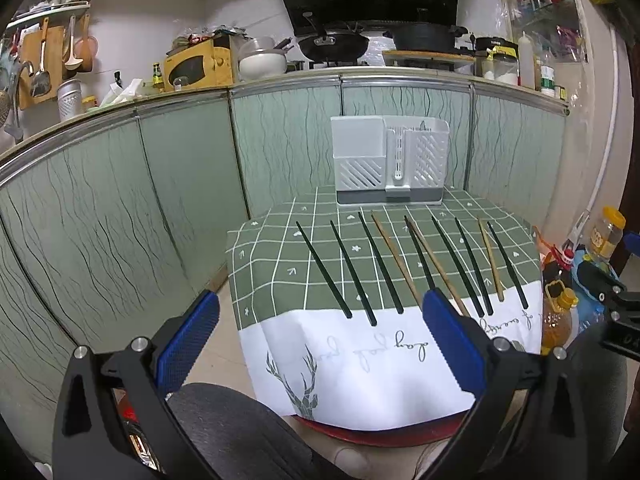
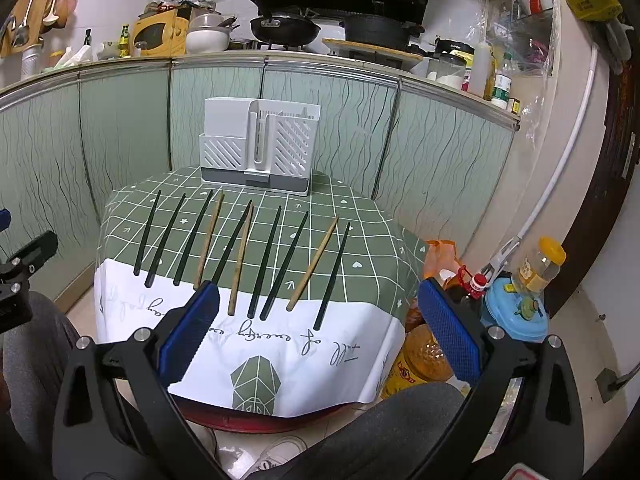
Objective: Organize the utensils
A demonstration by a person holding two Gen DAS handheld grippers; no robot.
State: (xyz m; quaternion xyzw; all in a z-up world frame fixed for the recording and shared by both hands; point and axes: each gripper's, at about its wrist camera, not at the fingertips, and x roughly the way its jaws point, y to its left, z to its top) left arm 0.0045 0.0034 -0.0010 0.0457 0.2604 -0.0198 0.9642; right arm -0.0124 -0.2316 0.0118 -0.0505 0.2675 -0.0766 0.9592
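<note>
Several chopsticks lie side by side on a small table with a green checked cloth (image 1: 276, 256) (image 2: 360, 240): dark ones (image 1: 323, 269) (image 2: 276, 262) and brown wooden ones (image 1: 394, 256) (image 2: 313, 269). A white slotted utensil holder (image 1: 390, 158) (image 2: 260, 144) stands upright at the table's far edge, behind the row. My left gripper (image 1: 320, 320) hovers open before the table's near edge, nothing between its blue pads. My right gripper (image 2: 320, 312) is likewise open and empty, held short of the chopsticks' near ends.
Green cabinet panels (image 1: 180, 184) wall in the table behind and to the left. Oil bottles and jars (image 2: 528, 280) crowd the floor to the table's right. A person's grey-trousered legs (image 2: 400, 432) and a shoe sit below the grippers. The counter above carries pots and a microwave.
</note>
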